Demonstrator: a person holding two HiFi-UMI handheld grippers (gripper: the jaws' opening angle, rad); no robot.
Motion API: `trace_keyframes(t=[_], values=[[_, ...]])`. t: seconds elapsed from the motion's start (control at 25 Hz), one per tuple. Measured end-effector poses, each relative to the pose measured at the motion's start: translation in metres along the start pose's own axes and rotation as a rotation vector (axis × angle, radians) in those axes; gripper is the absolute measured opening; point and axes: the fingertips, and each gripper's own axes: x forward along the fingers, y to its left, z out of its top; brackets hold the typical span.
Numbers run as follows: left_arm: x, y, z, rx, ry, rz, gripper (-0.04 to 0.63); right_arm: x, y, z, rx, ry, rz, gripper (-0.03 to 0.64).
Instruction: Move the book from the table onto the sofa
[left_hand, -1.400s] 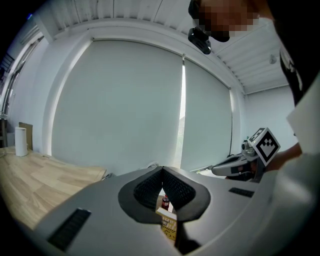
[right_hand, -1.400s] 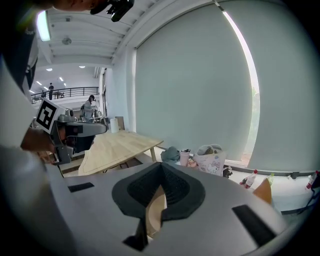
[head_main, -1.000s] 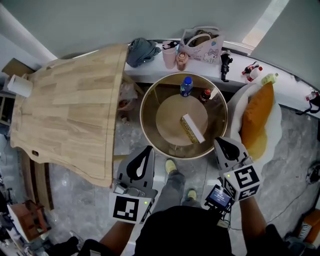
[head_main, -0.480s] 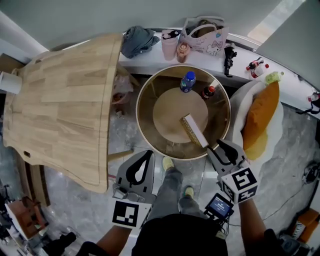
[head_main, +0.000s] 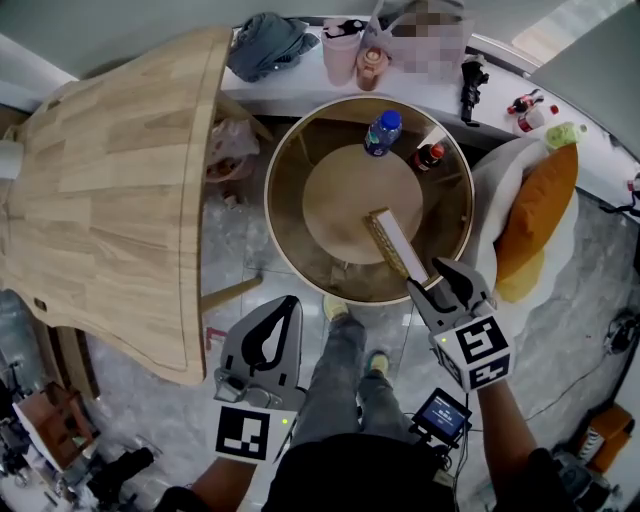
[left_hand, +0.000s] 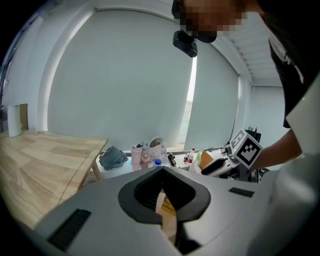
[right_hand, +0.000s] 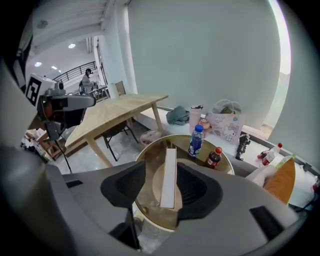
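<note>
Tongs in right hand (head_main: 444, 284) wide open, jaws just been opening, pinching nothing. Just ahead, in line with the gap but untouched by pads: book (head_main: 392, 243), lying on round worktop (head_main: 340, 195). Beyond book, water bottle (head_main: 383, 132) and dark bottle (head_main: 428, 155). Off to right, sofa (head_main: 490, 195) with cushion (head_main: 540, 205). Tongs in left hand (head_main: 292, 302) closed, empty, short of worktop.

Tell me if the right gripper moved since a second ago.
Yes, the right gripper came in to the round table's rim by the book; its jaws have just been opening, nothing between them.
</note>
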Motion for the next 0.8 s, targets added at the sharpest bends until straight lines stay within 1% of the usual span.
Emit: trace_keyframes(t=[0.16, 0.28, 0.4, 0.56, 0.8], values=[[0.012, 0.009, -0.017, -0.011, 0.003, 0.008, 0.008, 0.023, -0.006, -0.004, 0.001, 0.003, 0.001, 0.221], [0.02, 0.009, -0.039, -0.041, 0.03, 0.004, 0.008, 0.037, -0.008, -0.02, 0.012, 0.032, -0.005, 0.222], [0.025, 0.006, -0.055, -0.069, 0.052, -0.016, 0.008, 0.05, -0.009, -0.03, -0.014, 0.07, -0.014, 0.232], [0.034, 0.006, -0.071, -0.073, 0.073, -0.034, 0.008, 0.068, -0.012, -0.04, -0.028, 0.111, -0.022, 0.236], [0.038, 0.012, -0.081, -0.076, 0.093, -0.026, 0.008, 0.092, -0.013, -0.051, -0.028, 0.16, -0.011, 0.238]])
